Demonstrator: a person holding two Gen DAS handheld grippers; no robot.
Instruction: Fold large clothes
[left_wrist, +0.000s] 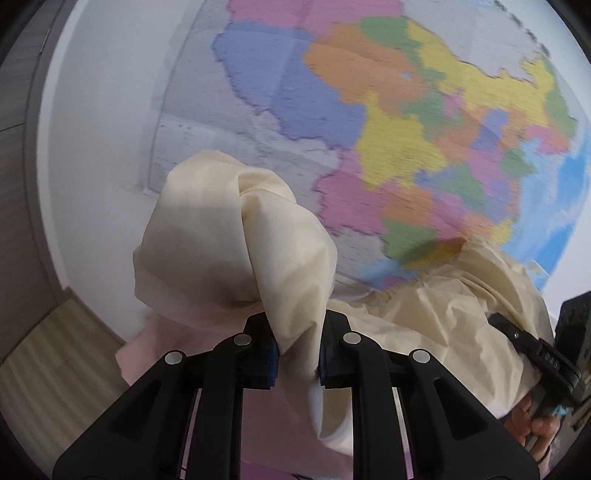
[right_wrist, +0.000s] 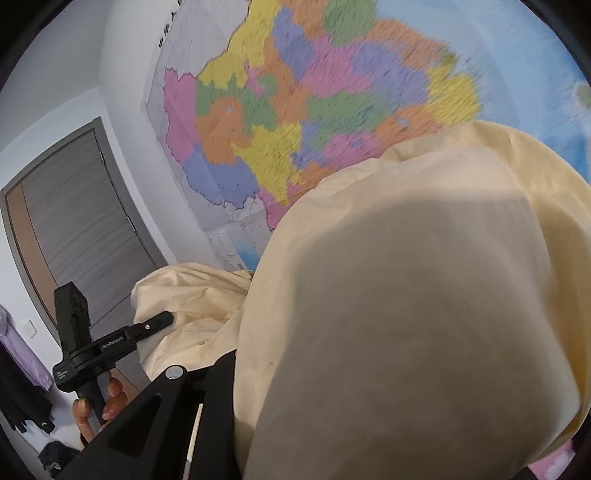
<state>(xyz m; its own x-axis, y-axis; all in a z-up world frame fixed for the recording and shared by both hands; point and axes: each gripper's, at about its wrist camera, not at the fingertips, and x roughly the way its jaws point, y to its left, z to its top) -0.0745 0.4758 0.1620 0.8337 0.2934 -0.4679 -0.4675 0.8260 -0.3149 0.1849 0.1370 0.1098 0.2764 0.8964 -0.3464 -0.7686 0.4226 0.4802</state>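
Left wrist: both grippers raised w/ cream garment (left_wrist: 236, 236), left gripper (left_wrist: 297, 354) clamping it, right gripper (right_wrist: 332, 369) grip unclear.

Cream garment (left_wrist: 236, 229), multicoloured wall map (left_wrist: 424, 122), grey door (right_wrist: 85, 229).

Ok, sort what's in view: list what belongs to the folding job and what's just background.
Job:
- cream garment
- left gripper, clamped on a bunch of it
- right gripper, fingertips buried under the cloth

Background:
- wall map
- grey door
- dark and purple clothes hanging at the left
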